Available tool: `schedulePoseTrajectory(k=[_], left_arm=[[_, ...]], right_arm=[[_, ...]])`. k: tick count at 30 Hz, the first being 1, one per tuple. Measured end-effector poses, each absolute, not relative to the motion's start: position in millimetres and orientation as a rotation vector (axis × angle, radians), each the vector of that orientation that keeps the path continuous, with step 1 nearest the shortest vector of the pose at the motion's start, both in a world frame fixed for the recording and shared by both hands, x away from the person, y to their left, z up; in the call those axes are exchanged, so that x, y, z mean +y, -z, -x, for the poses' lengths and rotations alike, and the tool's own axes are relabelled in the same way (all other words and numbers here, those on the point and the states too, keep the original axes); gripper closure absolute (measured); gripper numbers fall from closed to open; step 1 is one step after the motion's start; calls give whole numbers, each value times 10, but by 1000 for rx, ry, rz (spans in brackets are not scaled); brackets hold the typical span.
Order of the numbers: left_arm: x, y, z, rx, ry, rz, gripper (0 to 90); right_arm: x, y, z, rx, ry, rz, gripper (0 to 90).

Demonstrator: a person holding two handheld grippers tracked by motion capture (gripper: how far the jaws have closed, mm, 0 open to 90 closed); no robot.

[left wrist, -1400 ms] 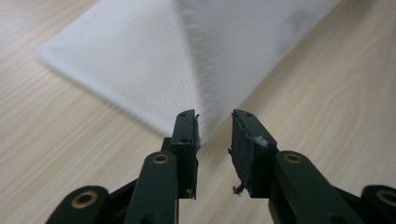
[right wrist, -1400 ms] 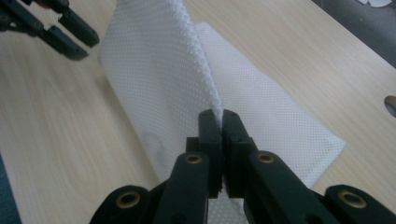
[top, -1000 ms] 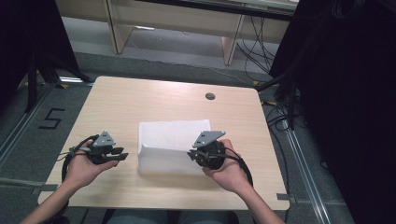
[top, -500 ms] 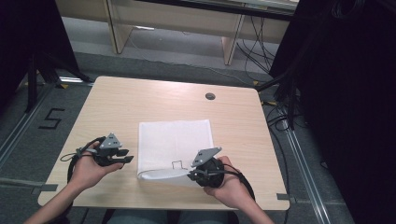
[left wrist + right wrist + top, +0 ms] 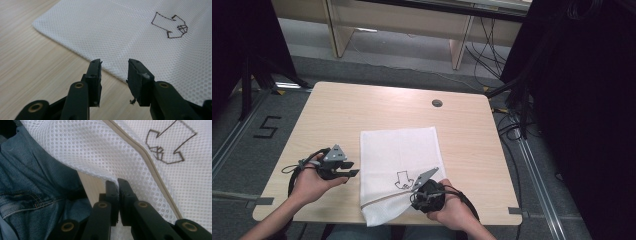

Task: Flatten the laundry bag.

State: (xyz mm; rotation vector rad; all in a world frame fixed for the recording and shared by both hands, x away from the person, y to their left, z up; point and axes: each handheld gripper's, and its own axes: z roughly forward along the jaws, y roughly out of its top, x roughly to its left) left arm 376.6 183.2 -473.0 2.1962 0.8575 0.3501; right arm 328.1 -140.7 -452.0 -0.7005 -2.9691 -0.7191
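Nearest us, our right gripper sits at the near edge of the tabletop, jaws pressed together on the near hem of the white mesh bag; in the right gripper view the mesh runs into the closed jaws and hangs past the tabletop edge over blue jeans. A beige zipper strip crosses the bag on a slant just beyond the clamp, and a black arrow drawing lies beside it. Our left gripper rests off the bag's left side, jaws apart with nothing between them; in the left gripper view the bag's left edge lies just ahead of the tips, not yet touched. The bag lies flat, centre of the tabletop, long axis running from us away toward the far edge. We judge the next move turns on that left edge: it lies to the right of the left gripper, close, so the left hand is the one placed to take it. Farther off, a small dark cable hole sits near the far edge.
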Motion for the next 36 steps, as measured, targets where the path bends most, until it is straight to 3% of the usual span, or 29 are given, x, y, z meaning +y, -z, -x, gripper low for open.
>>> schedulePoseTrajectory(k=[19, 23, 24, 25, 27, 33, 36], left_arm=[[1653, 4722, -3740, 758, -353, -2221, 572], [1643, 4745, -3728, 781, -341, -2213, 569], [1649, 4739, -3724, 755, -338, -2221, 566], [1649, 4739, -3724, 755, -338, -2221, 566], [1642, 4747, -3711, 777, -324, -2202, 565], [1608, 4739, -3701, 765, -314, -2203, 582], [1551, 4732, -3670, 746, -270, -2207, 653]], right_arm=[[-1180, 4695, -3406, -2916, 714, 800, 872], [-1150, 4680, -3462, -2928, 732, 817, 815], [-1164, 4643, -3468, -2925, 766, 825, 739], [-1164, 4643, -3468, -2925, 766, 825, 739], [-1238, 4528, -3451, -2921, 831, 849, 649], [-1462, 4280, -3460, -2913, 956, 923, 613], [-1622, 4184, -3536, -2915, 982, 1043, 635]])
